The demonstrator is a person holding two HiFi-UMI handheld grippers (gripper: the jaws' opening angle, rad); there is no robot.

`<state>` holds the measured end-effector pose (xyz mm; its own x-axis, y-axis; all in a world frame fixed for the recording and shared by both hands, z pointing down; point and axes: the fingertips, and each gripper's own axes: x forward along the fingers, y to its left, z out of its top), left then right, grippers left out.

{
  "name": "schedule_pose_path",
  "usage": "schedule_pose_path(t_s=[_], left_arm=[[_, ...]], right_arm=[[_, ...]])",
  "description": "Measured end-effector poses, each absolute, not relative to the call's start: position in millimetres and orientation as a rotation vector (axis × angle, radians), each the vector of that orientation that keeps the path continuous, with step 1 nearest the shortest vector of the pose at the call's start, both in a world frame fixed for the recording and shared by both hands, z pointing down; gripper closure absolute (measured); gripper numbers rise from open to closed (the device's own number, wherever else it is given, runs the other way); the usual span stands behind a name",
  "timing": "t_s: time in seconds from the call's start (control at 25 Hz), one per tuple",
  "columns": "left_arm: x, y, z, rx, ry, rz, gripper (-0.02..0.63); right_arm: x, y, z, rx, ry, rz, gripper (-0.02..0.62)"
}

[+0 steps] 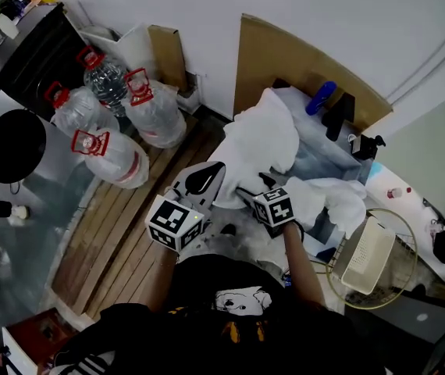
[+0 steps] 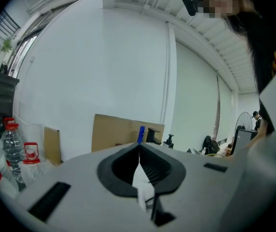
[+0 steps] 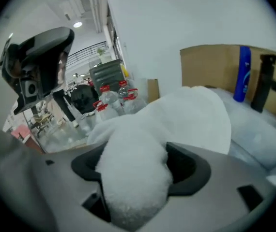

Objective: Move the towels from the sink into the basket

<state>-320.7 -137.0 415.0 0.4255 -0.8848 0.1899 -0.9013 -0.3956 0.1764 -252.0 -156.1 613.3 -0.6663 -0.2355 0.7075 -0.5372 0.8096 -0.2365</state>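
Towel (image 1: 263, 135) white, bunched ahead of both tools; left tool (image 2: 139, 148) clamped on thin fold; right tool (image 3: 139, 154) jaws spread wide, bulk lying loose between them; basket (image 1: 404, 237) near right.

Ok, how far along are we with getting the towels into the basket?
Nothing looks done: the basket shows no cloth inside. In hand: the left claw pinches a towel by its edge; the right claw stands open around a bunched towel. Left: carry these to the basket, then check the sink.
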Motion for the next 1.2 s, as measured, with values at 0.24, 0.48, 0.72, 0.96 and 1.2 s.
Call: schedule_pose_path(t_s=[0.24, 0.48, 0.72, 0.96, 1.2], left_arm=[[-331, -151, 424, 2.447, -1.502, 0.098, 0.598], [-326, -164, 418, 2.504, -1.421, 0.085, 0.598], [-320, -173, 411, 2.539, -1.380, 0.069, 0.598], [-298, -176, 388, 2.632, -1.314, 0.050, 0.598], [-251, -177, 362, 2.754, -1.210, 0.026, 0.598]], right_arm=[[-250, -158, 612, 0.593, -2.279, 0.715, 0.353], [-244, -162, 581, 0.744, -2.356, 0.749, 0.399], [-239, -174, 529, 0.871, -2.509, 0.771, 0.414], [-216, -184, 454, 1.005, -2.735, 0.818, 0.419], [-172, -180, 392, 1.156, -2.857, 0.664, 0.419]])
